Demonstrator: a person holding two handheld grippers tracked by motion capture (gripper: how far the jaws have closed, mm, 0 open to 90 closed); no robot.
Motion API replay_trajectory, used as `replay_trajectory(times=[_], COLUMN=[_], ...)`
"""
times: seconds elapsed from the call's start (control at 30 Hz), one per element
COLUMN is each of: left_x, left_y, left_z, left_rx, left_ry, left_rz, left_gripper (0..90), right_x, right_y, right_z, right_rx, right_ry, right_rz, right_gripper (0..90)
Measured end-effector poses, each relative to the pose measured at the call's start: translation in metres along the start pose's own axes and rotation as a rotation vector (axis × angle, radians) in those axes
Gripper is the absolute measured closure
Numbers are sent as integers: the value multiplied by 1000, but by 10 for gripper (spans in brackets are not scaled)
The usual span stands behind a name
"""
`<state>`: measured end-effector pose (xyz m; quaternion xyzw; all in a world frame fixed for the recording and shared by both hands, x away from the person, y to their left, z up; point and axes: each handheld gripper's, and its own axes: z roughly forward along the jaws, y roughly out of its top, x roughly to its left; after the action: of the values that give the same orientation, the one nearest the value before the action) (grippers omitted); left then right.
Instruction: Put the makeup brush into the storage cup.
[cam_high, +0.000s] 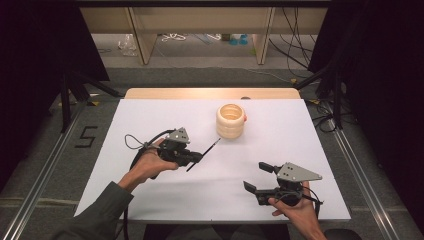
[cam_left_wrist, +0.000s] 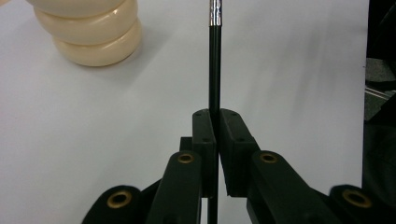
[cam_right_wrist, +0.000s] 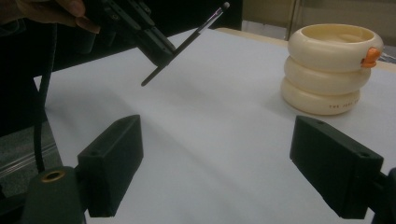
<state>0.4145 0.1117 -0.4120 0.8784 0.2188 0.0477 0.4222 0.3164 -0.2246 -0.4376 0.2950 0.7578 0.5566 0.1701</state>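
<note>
A thin black brush (cam_high: 204, 154) with a silver ferrule (cam_left_wrist: 214, 12) hangs above the white table (cam_high: 150, 200). My left gripper (cam_high: 196, 158) is shut on its handle, and the tip points toward a cream ribbed holder (cam_high: 231, 121). In the left gripper view the jaws (cam_left_wrist: 215, 122) pinch the brush (cam_left_wrist: 214, 70), with the holder (cam_left_wrist: 91, 35) at the upper left. My right gripper (cam_high: 256, 178) is open and holds nothing near the front right edge. In the right gripper view it (cam_right_wrist: 224, 161) faces the holder (cam_right_wrist: 327, 70), which has a small orange part (cam_right_wrist: 371, 56), and the left gripper (cam_right_wrist: 152, 39) with the brush (cam_right_wrist: 187, 42).
A wooden strip (cam_high: 210, 93) borders the table's far edge. Metal rails (cam_high: 45, 170) run along both sides on the floor. Dark stands (cam_high: 67, 95) and cables (cam_high: 300, 60) lie beyond the table corners.
</note>
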Motion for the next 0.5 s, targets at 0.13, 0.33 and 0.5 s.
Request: replay_trajectory(times=[0.13, 0.33, 0.5], left_x=[-3, -11, -14], left_y=[-1, 3, 2], left_z=[3, 4, 5], left_rx=[-26, -79, -150], left_ry=[0, -20, -4], left_rz=[2, -14, -35], left_gripper=[851, 851, 850], right_x=[1, 1, 1], right_y=[0, 1, 2], right_z=[0, -1, 0], right_rx=[4, 13, -10], right_ry=[1, -2, 4], right_rz=[-1, -7, -9], right_gripper=[182, 183, 183])
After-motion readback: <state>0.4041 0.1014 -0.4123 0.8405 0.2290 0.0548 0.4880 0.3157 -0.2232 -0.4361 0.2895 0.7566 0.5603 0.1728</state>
